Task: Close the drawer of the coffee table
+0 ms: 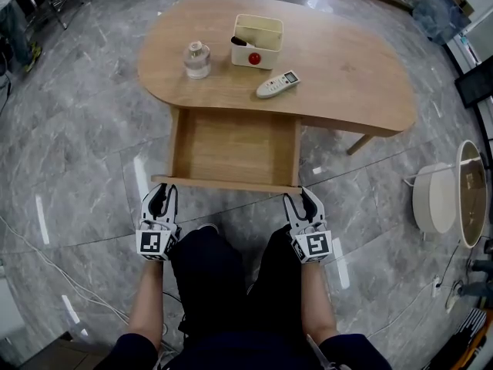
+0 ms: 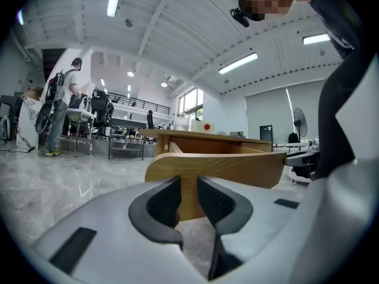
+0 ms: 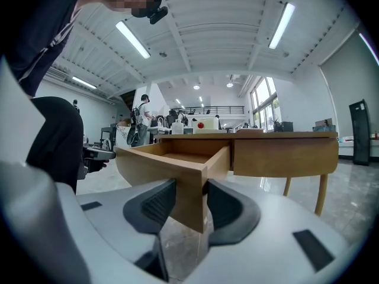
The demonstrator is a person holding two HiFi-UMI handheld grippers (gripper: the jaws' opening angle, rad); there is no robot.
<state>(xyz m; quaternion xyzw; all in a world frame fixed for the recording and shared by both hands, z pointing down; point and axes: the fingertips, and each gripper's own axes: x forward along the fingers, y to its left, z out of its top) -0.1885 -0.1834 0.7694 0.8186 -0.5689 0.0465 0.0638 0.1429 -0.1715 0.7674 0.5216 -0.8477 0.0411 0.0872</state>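
Head view: the left gripper (image 1: 162, 196) and the right gripper (image 1: 302, 204) are held low above the person's legs (image 1: 231, 276), side by side, both pointing away from the body. Each is released, with its jaws standing apart.

In the left gripper view, the left end of the drawer's front panel (image 2: 219, 167) is seen in the gap between the pads, and no squeeze on the wood can be made out. In the right gripper view, the panel's right corner is framed between the jaws, with a dark slit left beside one pad.

The drawer (image 1: 235, 146) lies straight ahead of both grippers. It is pulled fully out from under the coffee table (image 1: 347, 75) and is empty. The front panel's long axis runs crosswise, from one gripper to the other, with one gripper at each end and neither nearer than the other.

The slide direction is judged to run directly away from the person, under the tabletop. An even forward push on both ends is therefore called for, so that the drawer is not skewed.
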